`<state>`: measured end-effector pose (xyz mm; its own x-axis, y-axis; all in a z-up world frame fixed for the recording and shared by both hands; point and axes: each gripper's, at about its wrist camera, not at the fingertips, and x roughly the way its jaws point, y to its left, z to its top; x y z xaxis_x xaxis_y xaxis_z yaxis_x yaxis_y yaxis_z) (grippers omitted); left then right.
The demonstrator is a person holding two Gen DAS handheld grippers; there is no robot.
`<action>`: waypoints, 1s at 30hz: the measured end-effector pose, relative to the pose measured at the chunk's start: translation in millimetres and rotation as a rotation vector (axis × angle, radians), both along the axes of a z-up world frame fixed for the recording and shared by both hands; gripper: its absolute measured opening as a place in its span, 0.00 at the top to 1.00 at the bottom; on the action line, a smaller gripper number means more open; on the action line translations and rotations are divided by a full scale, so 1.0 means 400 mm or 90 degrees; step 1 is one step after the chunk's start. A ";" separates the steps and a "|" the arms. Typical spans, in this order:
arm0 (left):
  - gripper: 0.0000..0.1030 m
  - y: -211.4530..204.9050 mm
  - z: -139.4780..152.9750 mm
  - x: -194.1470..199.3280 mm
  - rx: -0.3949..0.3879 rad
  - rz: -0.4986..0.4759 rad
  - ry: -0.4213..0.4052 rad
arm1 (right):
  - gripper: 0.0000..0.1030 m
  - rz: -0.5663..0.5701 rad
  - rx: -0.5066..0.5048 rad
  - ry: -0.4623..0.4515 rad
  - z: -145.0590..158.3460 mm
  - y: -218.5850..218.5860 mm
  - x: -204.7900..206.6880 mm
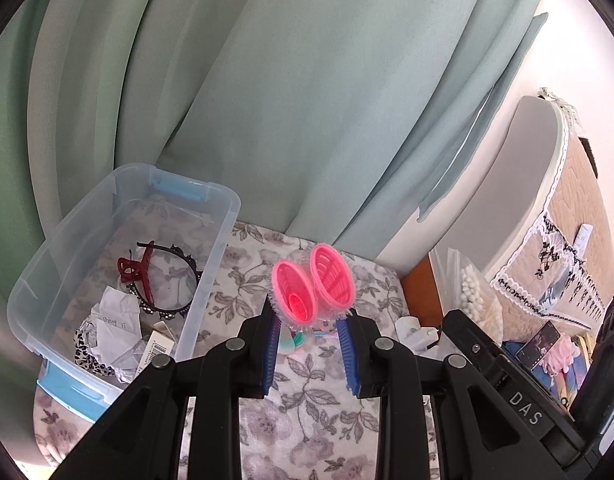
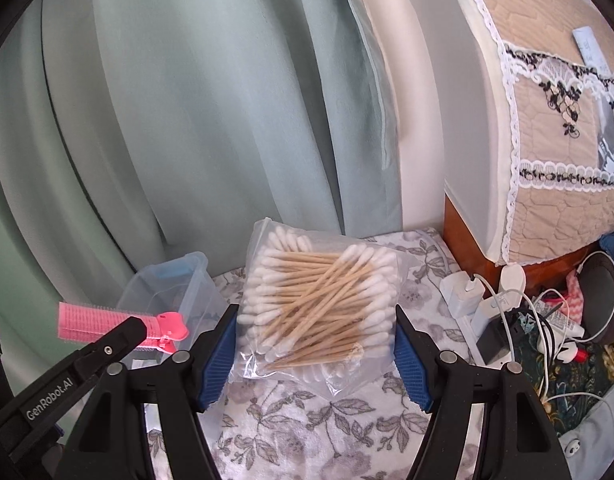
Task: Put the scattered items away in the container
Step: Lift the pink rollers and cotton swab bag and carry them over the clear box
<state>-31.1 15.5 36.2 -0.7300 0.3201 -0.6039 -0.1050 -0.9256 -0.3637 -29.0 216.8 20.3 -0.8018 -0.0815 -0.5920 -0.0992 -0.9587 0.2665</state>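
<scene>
Left wrist view: the left gripper (image 1: 313,332) pinches a pair of pink rollers (image 1: 313,284) between its blue pads (image 1: 270,350), jaws narrow, the rollers raised above the floral cloth (image 1: 303,392) that covers the tabletop. To the left sits a clear bin (image 1: 211,208) with blue latches, open on top. Inside it lie a red claw clip (image 1: 136,270), a dark headband (image 1: 175,276), crumpled paper (image 1: 115,320), a spotted band (image 1: 87,354) and a small carton (image 1: 159,350). Just under the gripper a teal and pink item lies on the cloth, too hidden to name. Green curtains (image 1: 267,100) hang behind. At the right edge the other gripper's black body shows beside a bag of swabs (image 1: 473,292).

Right wrist view: the right gripper (image 2: 315,344) holds the bag of swabs (image 2: 319,300) between its pads, jaws wide, 1 pad against each side of the bag, and the bag hangs clear of the cloth (image 2: 307,412). The 2 rollers (image 2: 115,322) appear at the left in the left gripper's tip (image 2: 147,334), in front of the bin (image 2: 175,284). Right of the cloth are white chargers (image 2: 467,292), tangled cables (image 2: 547,344) and a lace-trimmed quilted cover (image 2: 555,128) over a white appliance.
</scene>
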 end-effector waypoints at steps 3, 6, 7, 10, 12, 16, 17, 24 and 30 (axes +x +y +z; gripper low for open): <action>0.72 -0.016 0.011 0.007 -0.001 0.004 0.010 | 0.28 0.008 0.004 0.022 0.032 -0.022 0.014; 0.72 -0.031 0.024 0.012 -0.003 0.009 0.021 | 0.28 0.017 0.005 0.042 0.058 -0.042 0.022; 0.72 -0.037 0.028 0.012 -0.003 0.011 0.024 | 0.28 0.020 0.006 0.048 0.067 -0.050 0.024; 0.72 -0.055 0.037 0.013 -0.005 0.018 0.034 | 0.28 0.031 0.007 0.064 0.085 -0.067 0.024; 0.72 -0.067 0.041 0.012 -0.009 0.025 0.037 | 0.28 0.039 0.011 0.073 0.098 -0.083 0.026; 0.72 -0.097 0.046 0.010 -0.009 0.040 0.041 | 0.28 0.057 0.017 0.085 0.116 -0.118 0.028; 0.72 -0.105 0.046 0.009 -0.010 0.045 0.041 | 0.28 0.062 0.018 0.087 0.119 -0.127 0.026; 0.72 -0.173 0.038 -0.004 -0.011 0.082 0.038 | 0.28 0.099 0.029 0.089 0.122 -0.190 0.014; 0.72 -0.243 0.025 -0.008 -0.012 0.124 0.029 | 0.28 0.149 0.038 0.081 0.108 -0.259 -0.008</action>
<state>-34.3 -81.6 46.3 -0.8035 0.1587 -0.5737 0.0610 -0.9368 -0.3445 -32.2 113.3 63.4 -0.8338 -0.2416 -0.4964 0.1581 -0.9660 0.2046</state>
